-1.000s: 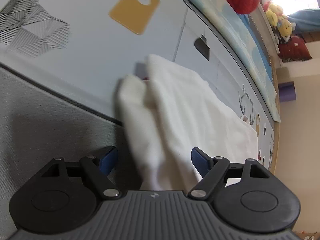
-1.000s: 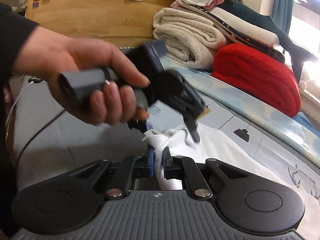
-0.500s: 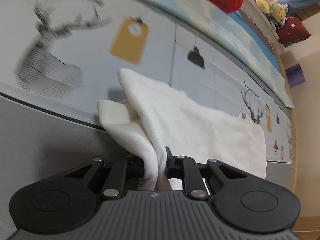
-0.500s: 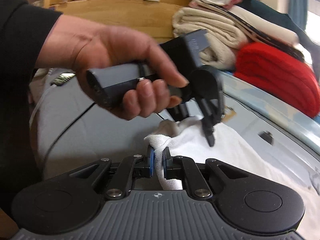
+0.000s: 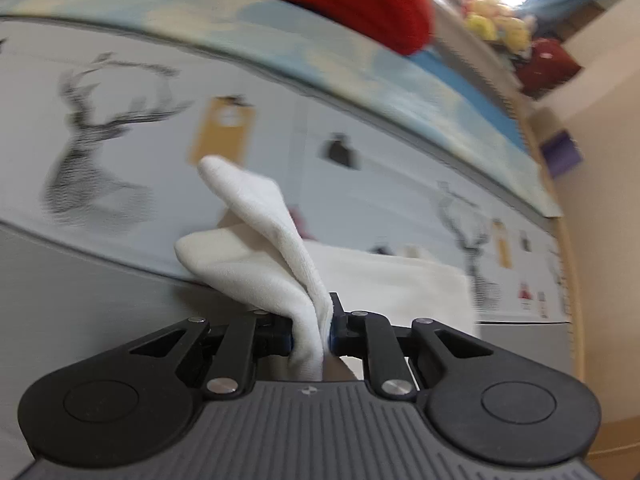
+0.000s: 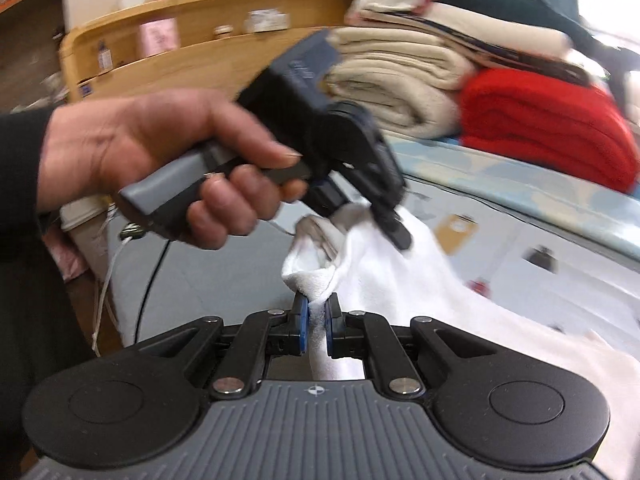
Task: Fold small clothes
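Observation:
A small white garment [image 5: 256,264] lies on a bed with a printed sheet [image 5: 120,128]. My left gripper [image 5: 311,328] is shut on a bunched edge of it and holds that edge raised above the bed. My right gripper [image 6: 315,322] is shut on another edge of the same white garment [image 6: 400,280]. In the right wrist view the left gripper [image 6: 360,212], held by a hand [image 6: 160,160], pinches the cloth just ahead of my right gripper. The rest of the garment trails over the sheet to the right.
Folded blankets, cream [image 6: 400,80] and red [image 6: 552,120], are stacked at the head of the bed. A wooden headboard shelf [image 6: 200,40] holds small items. A black cable [image 6: 152,280] runs over the grey mattress edge. Plush toys [image 5: 492,28] sit far right.
My left gripper has closed on the garment's edge and lifted it. Both grippers have risen with the cloth, and the right gripper has stayed shut on it.

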`<state>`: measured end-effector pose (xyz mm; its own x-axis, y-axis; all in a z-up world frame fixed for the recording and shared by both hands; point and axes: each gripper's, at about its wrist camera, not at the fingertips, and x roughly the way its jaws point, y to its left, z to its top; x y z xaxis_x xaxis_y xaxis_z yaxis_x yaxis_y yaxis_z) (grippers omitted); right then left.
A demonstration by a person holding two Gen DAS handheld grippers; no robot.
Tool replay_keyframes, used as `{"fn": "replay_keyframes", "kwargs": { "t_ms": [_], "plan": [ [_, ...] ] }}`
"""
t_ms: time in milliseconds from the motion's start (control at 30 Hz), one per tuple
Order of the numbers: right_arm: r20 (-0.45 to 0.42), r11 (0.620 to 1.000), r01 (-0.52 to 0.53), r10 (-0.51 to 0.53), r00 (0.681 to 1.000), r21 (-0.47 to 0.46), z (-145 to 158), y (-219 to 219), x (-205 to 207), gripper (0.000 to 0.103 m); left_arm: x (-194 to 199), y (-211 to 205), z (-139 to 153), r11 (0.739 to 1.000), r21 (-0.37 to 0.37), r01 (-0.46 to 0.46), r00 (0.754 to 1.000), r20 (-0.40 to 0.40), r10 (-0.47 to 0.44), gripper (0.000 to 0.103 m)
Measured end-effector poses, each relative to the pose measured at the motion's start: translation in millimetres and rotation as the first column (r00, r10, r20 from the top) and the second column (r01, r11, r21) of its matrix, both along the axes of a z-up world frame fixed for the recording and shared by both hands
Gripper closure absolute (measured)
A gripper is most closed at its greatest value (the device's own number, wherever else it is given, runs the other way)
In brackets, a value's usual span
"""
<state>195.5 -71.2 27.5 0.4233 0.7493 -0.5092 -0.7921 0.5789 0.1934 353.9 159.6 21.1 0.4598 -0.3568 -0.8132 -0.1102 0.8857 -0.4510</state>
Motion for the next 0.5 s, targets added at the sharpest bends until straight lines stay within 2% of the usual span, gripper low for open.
{"fn": "replay_keyframes", "kwargs": {
  "t_ms": [133,167,200,267,300,333,367,433,500],
  "plan": [
    [-0.025,0.991,0.131,-0.132,0.991,-0.034,5,-58,2,0.095,5,-76,12,0.993,-0.066,0.096,0.993,0.075,-0.091,0.086],
    [-0.037,0.984,0.171,-0.173,0.984,-0.039,5,-75,-1,0.095,4,-98,17,0.988,-0.077,0.133,0.987,0.102,-0.125,0.082],
    [-0.051,0.975,0.217,-0.219,0.974,-0.041,5,-91,-2,0.095,3,-119,23,0.98,-0.088,0.178,0.978,0.128,-0.166,0.077],
    [-0.082,0.944,0.328,-0.331,0.94,-0.046,4,-128,-9,0.096,-2,-147,37,0.957,-0.127,0.26,0.953,0.194,-0.233,0.052],
    [-0.1,0.921,0.385,-0.389,0.916,-0.055,2,-144,-12,0.096,-6,-154,42,0.951,-0.129,0.281,0.941,0.23,-0.247,0.048],
    [-0.131,0.89,0.451,-0.456,0.88,-0.069,-3,-162,-14,0.096,-10,-159,49,0.954,-0.096,0.284,0.93,0.27,-0.25,0.048],
    [-0.174,0.843,0.528,-0.538,0.825,-0.101,-12,-180,-12,0.096,-14,-161,53,0.959,-0.048,0.28,0.921,0.294,-0.254,0.048],
    [-0.257,0.752,0.621,-0.659,0.706,-0.221,-37,-209,-5,0.096,-15,-158,49,0.962,-0.023,0.274,0.928,0.269,-0.258,0.049],
    [-0.352,0.689,0.644,-0.724,0.593,-0.333,-68,-233,0,0.094,-15,-153,39,0.965,-0.011,0.261,0.944,0.211,-0.253,0.05]
  ]
}}
